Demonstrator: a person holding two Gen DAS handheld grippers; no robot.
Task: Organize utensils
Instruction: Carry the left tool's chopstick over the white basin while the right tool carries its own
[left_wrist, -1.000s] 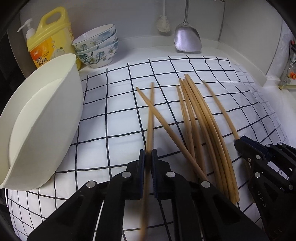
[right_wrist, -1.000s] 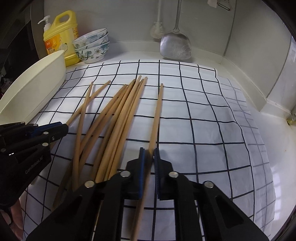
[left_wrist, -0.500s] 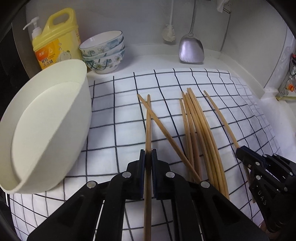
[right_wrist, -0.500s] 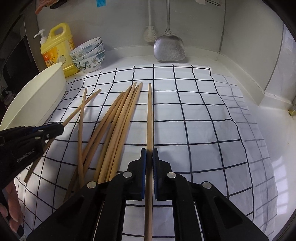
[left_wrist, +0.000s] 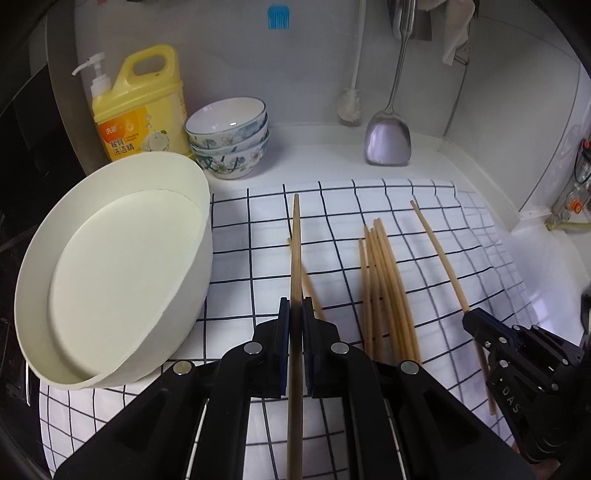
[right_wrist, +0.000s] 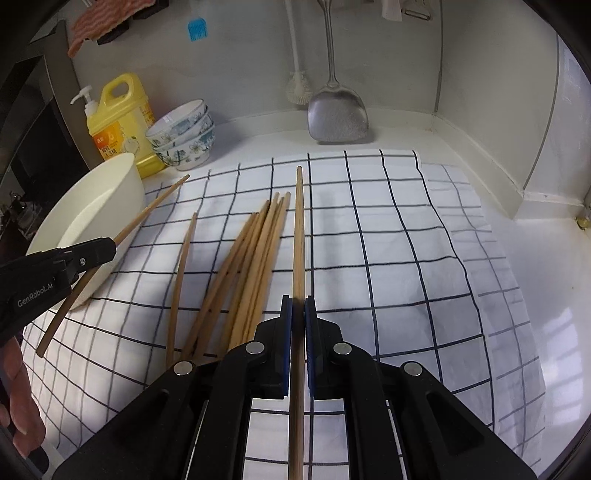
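- The left tongs (left_wrist: 295, 314) are closed tight on a single wooden chopstick (left_wrist: 295, 251), which runs straight out between the blue pads and ends above the checked cloth (left_wrist: 236, 273).
- The right tongs (right_wrist: 298, 310) are likewise clamped on one chopstick of their own (right_wrist: 299, 229), held along the line of the fingers, its tip towards the back of the cloth (right_wrist: 388, 229).
- In the right wrist view, the left tongs show at the left edge, their chopstick slanting up over the rim of the white basin (right_wrist: 107, 195); part of a hand (right_wrist: 22, 398) is visible below them.
- In the left wrist view, the right tongs show at the right edge, gripping their chopstick partway along.
- A loose bundle of chopsticks (left_wrist: 384, 288) lies on the cloth between the two pairs of tongs, roughly parallel and touching one another; in the right wrist view the same bundle (right_wrist: 251, 266) sits just left of the held stick.
- One more chopstick (right_wrist: 181, 280) lies apart, left of the bundle.
- The white basin (left_wrist: 110, 273) rests tilted on the left edge of the cloth.
- Behind it on the worktop (left_wrist: 317, 155) stand a yellow detergent bottle (left_wrist: 144, 110) and stacked patterned bowls (left_wrist: 229, 140).
- A metal spatula (left_wrist: 388, 136) and a white brush (left_wrist: 349, 107) hang against the back wall.
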